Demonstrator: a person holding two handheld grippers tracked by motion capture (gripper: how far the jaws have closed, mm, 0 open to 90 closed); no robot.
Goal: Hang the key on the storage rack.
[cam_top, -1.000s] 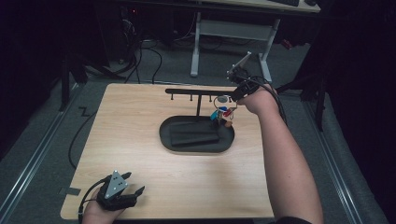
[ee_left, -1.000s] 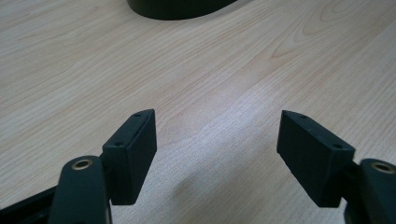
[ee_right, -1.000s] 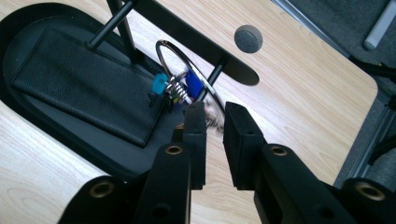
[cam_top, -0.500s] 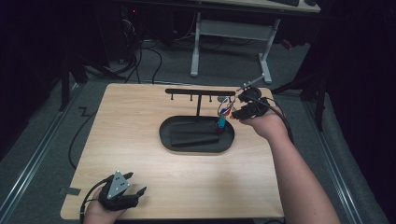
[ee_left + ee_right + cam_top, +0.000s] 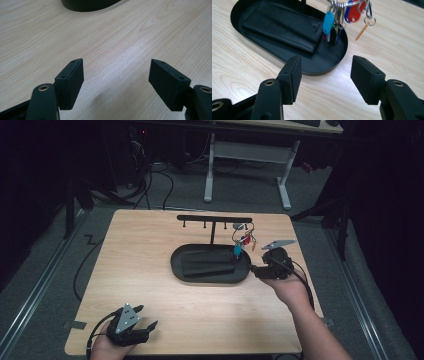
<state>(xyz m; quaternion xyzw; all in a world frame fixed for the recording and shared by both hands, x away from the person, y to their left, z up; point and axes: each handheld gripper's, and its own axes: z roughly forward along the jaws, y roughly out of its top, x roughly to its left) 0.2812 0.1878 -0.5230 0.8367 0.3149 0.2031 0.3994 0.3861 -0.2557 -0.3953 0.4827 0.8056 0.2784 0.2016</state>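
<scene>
A bunch of keys with blue and red tags hangs from the right end of a black hook rack. Its tips dangle over the right end of a black oval tray that holds a black wallet. My right gripper hovers just right of the tray, pointing at it. Its jaws have just been opening and nothing is between them. The right gripper view shows the open right gripper before the tray, wallet and keys. My left gripper rests open at the table's near left corner.
The wooden table carries the rack and tray near its middle. In the left gripper view the left gripper stands over bare wood with the tray's edge far ahead. Dark floor, cables and a white desk frame lie beyond the table.
My right gripper has opened and left the keys hanging on the rack, then drawn back down and toward the table's near right. The left gripper has not moved.
</scene>
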